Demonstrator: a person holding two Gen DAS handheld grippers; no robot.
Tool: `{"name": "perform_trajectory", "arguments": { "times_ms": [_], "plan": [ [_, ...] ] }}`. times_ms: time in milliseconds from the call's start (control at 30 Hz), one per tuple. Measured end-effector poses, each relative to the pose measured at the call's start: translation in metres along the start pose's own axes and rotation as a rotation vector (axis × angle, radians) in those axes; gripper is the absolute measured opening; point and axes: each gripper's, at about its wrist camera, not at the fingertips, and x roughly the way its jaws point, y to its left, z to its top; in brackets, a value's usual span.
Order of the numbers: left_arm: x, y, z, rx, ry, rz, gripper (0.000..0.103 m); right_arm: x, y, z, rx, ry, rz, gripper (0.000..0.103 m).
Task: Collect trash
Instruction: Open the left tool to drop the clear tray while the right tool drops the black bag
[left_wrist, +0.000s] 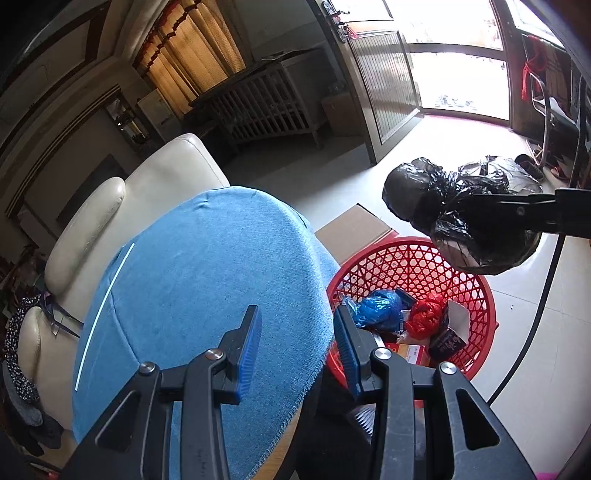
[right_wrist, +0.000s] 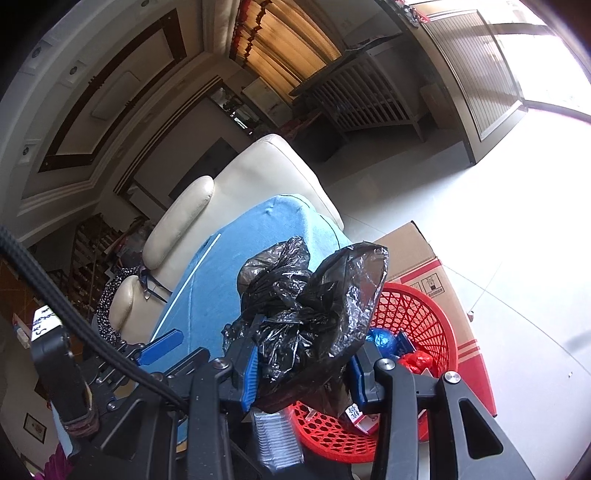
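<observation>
My right gripper (right_wrist: 304, 356) is shut on a crumpled black plastic bag (right_wrist: 314, 295), whose bulk bulges up between the blue pads. In the left wrist view the same black bag (left_wrist: 443, 206) hangs from a black finger (left_wrist: 517, 211) above the far rim of a red mesh basket (left_wrist: 476, 295). The basket stands on the floor and holds a blue bag (left_wrist: 380, 306), a red bag (left_wrist: 424, 314) and a small dark box (left_wrist: 447, 339). My left gripper (left_wrist: 295, 314) is open with nothing between its pads. It hovers over the edge of the blue cloth (left_wrist: 203, 277), beside the basket.
The blue cloth covers a round table. A cream leather sofa (left_wrist: 177, 166) stands behind it. A cardboard box (left_wrist: 354, 229) sits on the floor against the basket. A black cable (left_wrist: 535, 314) runs down the right side. Pale tiled floor stretches toward the bright doorway (left_wrist: 461, 85).
</observation>
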Motion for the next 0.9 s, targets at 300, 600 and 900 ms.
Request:
{"name": "perform_trajectory", "arguments": {
  "times_ms": [300,600,900],
  "plan": [
    [0.000,0.008,-0.004,-0.027,0.010,0.004,0.042,0.014,0.000,-0.002,0.007,0.027,-0.011,0.044],
    [-0.001,0.016,-0.005,-0.047,0.006,0.016,0.042,0.037,-0.004,-0.011,0.015,0.078,-0.040,0.045],
    [0.002,0.025,-0.009,-0.076,0.022,0.045,0.056,0.032,0.001,-0.007,0.006,0.061,-0.035,0.048]
  ]
}}
